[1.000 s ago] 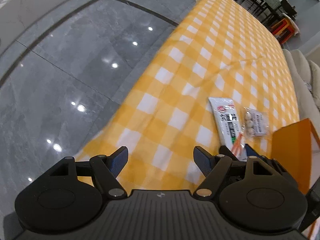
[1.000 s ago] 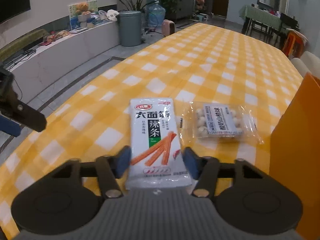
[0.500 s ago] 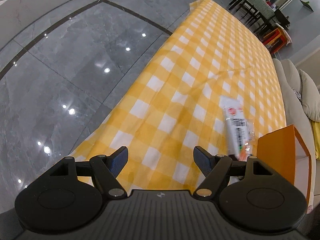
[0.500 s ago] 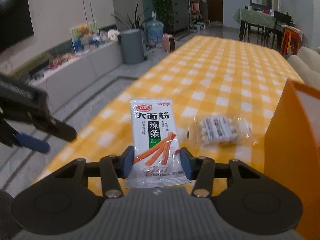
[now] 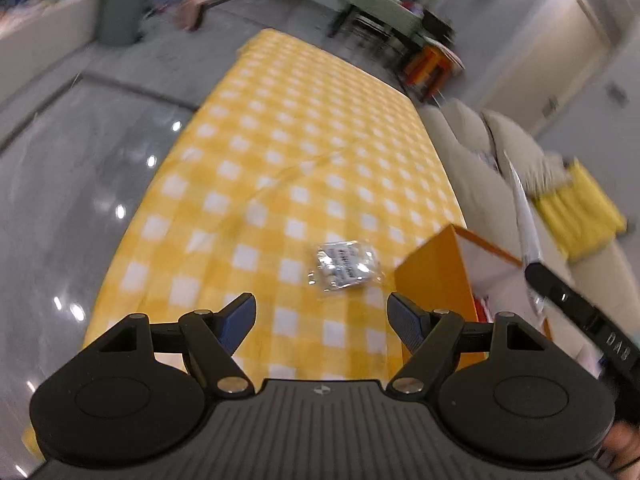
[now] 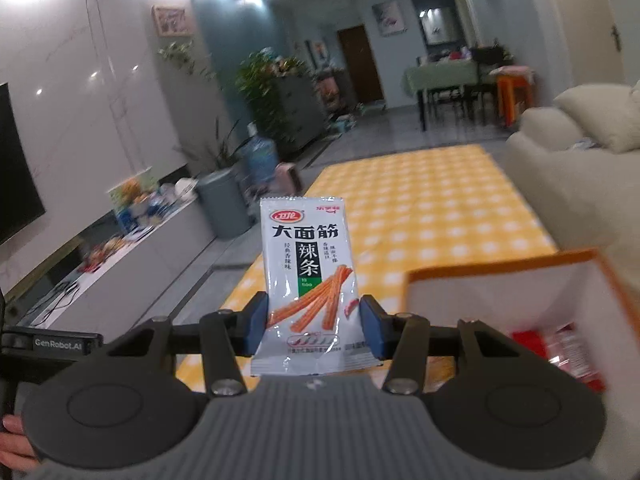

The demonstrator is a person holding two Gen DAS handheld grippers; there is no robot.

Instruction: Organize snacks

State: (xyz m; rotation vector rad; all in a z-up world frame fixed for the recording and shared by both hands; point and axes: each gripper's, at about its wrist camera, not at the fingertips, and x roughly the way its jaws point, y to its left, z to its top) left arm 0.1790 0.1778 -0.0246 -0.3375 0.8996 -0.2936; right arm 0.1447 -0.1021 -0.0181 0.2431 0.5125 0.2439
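Observation:
My right gripper (image 6: 312, 328) is shut on a white spicy-strip packet (image 6: 308, 276), held upright in the air above the table's near end. Just to its right stands an orange box (image 6: 508, 276), open at the top, with red packets (image 6: 560, 344) inside. In the left wrist view a clear packet of small white balls (image 5: 344, 266) lies on the yellow checked cloth (image 5: 304, 152), next to the orange box (image 5: 436, 280). My left gripper (image 5: 322, 316) hangs open and empty above the cloth, a little short of that clear packet. The held packet (image 5: 524, 216) shows edge-on at the right.
A beige sofa (image 5: 472, 148) with a yellow cushion (image 5: 576, 212) runs along the table's right side. Grey tiled floor (image 5: 80, 168) lies to the left. A bin (image 6: 224, 204), a low cabinet and plants stand beyond; a dining table (image 6: 444, 76) is far back.
My right gripper has lifted the spicy-strip packet off the cloth and carried it up beside the orange box. The left gripper has risen and swung right, still open. The clear packet stayed put.

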